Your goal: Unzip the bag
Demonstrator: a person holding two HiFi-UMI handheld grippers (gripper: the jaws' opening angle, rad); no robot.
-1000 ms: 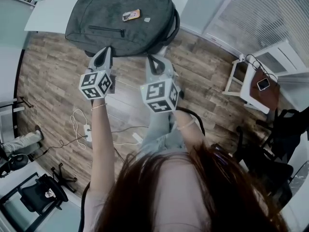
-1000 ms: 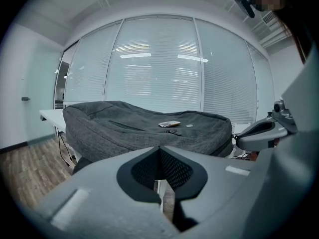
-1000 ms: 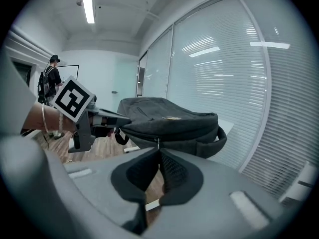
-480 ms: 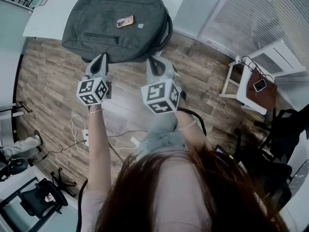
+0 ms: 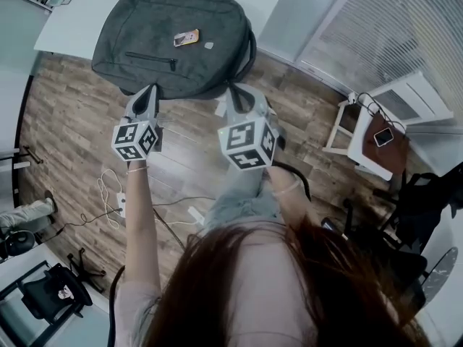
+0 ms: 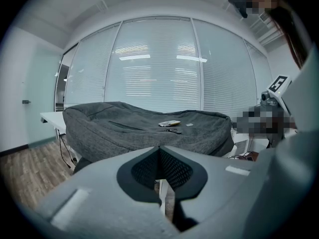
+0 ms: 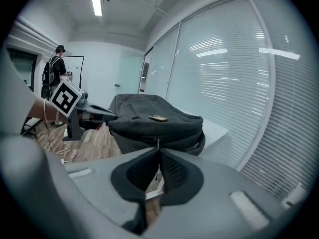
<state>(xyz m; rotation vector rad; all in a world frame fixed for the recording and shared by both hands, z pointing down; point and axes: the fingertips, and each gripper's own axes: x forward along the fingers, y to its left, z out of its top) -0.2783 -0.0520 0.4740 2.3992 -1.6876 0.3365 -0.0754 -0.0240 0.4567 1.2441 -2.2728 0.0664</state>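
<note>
We are holding the left hand-held gripper (image 5: 150,88) and the right hand-held gripper (image 5: 233,87), jaws together and empty, near the bag's (image 5: 163,24) six o'clock edge.

Our hair (image 5: 289,280) is long, dark and reddish-brown. A pale short sleeve (image 5: 134,306) covers the left shoulder, and a thin bracelet (image 5: 137,162) circles each wrist. The left gripper (image 5: 148,91) and right gripper (image 5: 235,92) have smooth grey shells, dark ribbed pads (image 6: 174,169) and 1 cube (image 5: 135,141) each, printed with black-and-white square markers.
</note>
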